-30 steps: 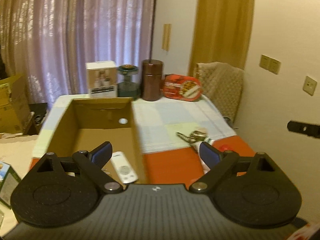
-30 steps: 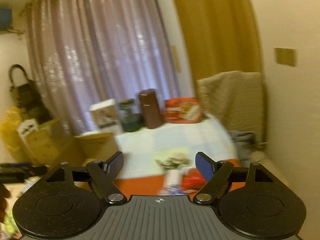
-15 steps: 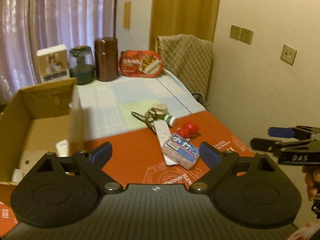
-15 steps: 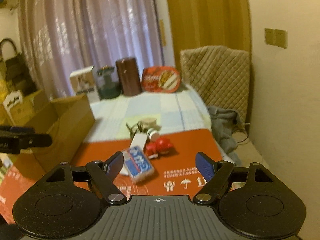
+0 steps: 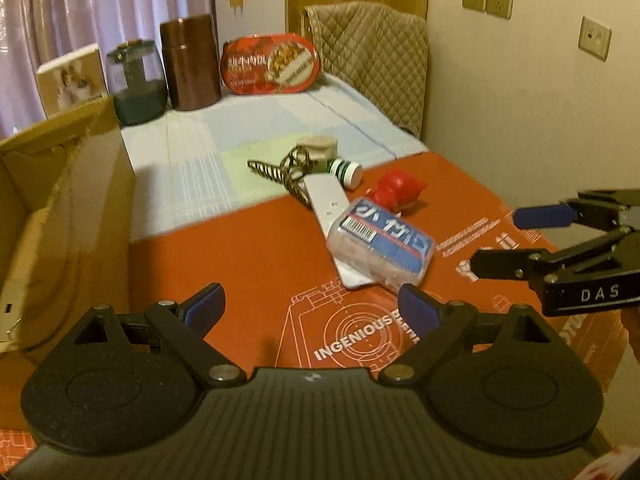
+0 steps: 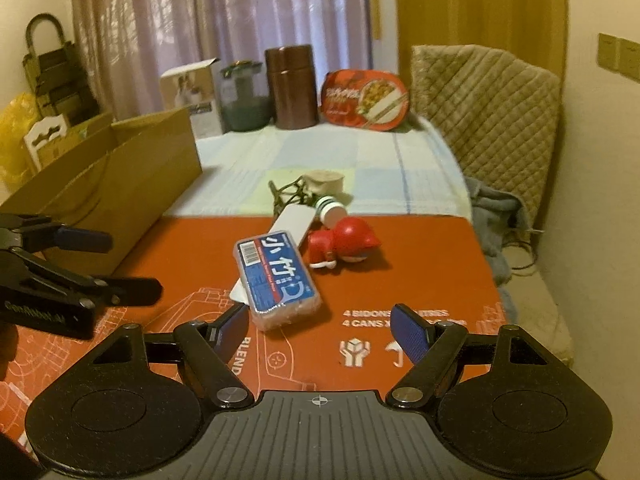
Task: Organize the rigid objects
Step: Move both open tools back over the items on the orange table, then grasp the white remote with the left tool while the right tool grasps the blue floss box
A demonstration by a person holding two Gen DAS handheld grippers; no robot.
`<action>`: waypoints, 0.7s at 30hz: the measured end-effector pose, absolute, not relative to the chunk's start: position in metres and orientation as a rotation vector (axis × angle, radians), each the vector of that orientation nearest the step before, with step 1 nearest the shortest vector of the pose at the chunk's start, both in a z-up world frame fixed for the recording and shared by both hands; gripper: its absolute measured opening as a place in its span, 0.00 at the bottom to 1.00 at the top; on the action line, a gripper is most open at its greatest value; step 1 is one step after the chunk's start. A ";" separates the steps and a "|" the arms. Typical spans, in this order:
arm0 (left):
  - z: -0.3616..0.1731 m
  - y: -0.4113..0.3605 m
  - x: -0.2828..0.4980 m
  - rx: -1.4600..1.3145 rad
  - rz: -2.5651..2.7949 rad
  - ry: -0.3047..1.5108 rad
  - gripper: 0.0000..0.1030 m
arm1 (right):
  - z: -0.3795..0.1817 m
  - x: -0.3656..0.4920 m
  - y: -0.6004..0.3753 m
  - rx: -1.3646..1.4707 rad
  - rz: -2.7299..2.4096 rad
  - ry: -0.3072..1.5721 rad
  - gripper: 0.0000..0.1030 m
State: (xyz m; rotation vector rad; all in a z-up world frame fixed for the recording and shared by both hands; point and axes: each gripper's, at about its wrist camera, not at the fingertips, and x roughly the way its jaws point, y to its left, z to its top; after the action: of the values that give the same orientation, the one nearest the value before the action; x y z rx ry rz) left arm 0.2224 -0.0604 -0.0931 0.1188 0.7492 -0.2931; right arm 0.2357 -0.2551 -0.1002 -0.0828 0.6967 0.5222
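A clear packet with a blue label (image 5: pixel 380 244) (image 6: pixel 278 280) lies on the red mat, partly over a white remote (image 5: pixel 328 204) (image 6: pixel 294 220). Beside them are a red toy figure (image 5: pixel 400 192) (image 6: pixel 346 246), a small white bottle with green rings (image 5: pixel 346 170) (image 6: pixel 332 210), a dark clip with keys (image 5: pixel 280 172) and a beige roll (image 5: pixel 318 148). My left gripper (image 5: pixel 310 308) (image 6: pixel 128 266) hangs open and empty, short of the packet on its left. My right gripper (image 6: pixel 322 328) (image 5: pixel 500 242) is open and empty, just short of the packet. An open cardboard box (image 5: pixel 68 200) (image 6: pixel 120 176) stands at the left.
Along the table's far edge stand a white carton (image 6: pixel 192 92), a glass jar (image 6: pixel 242 96), a brown canister (image 6: pixel 292 88) and a red food tray (image 6: pixel 366 100). A quilted chair back (image 6: pixel 480 100) and grey cloth (image 6: pixel 492 216) sit at the right, near the wall.
Both grippers have come down toward the red mat. The left wrist view swung from the cardboard box to the pile of objects, which now looks closer. The jaws kept their width.
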 end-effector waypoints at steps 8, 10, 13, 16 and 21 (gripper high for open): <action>-0.127 -0.060 0.237 0.127 -0.318 0.803 0.88 | -0.124 0.276 -0.227 -0.131 0.610 0.726 0.68; -0.132 -0.060 0.239 0.123 -0.319 0.814 0.88 | -0.129 0.284 -0.219 -0.154 0.624 0.731 0.63; -0.136 -0.058 0.244 0.104 -0.330 0.827 0.86 | -0.133 0.292 -0.209 -0.176 0.643 0.731 0.61; -0.134 -0.057 0.247 0.089 -0.327 0.814 0.86 | -0.137 0.296 -0.199 -0.206 0.658 0.734 0.59; -0.135 -0.055 0.249 0.086 -0.313 0.807 0.86 | -0.144 0.303 -0.189 -0.240 0.663 0.743 0.56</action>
State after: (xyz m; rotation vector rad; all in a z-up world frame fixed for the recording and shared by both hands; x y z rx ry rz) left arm 0.2494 -0.0551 -0.1355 0.0863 0.8067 -0.3126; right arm 0.3031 -0.1890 -0.1436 -0.2395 0.7433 0.6631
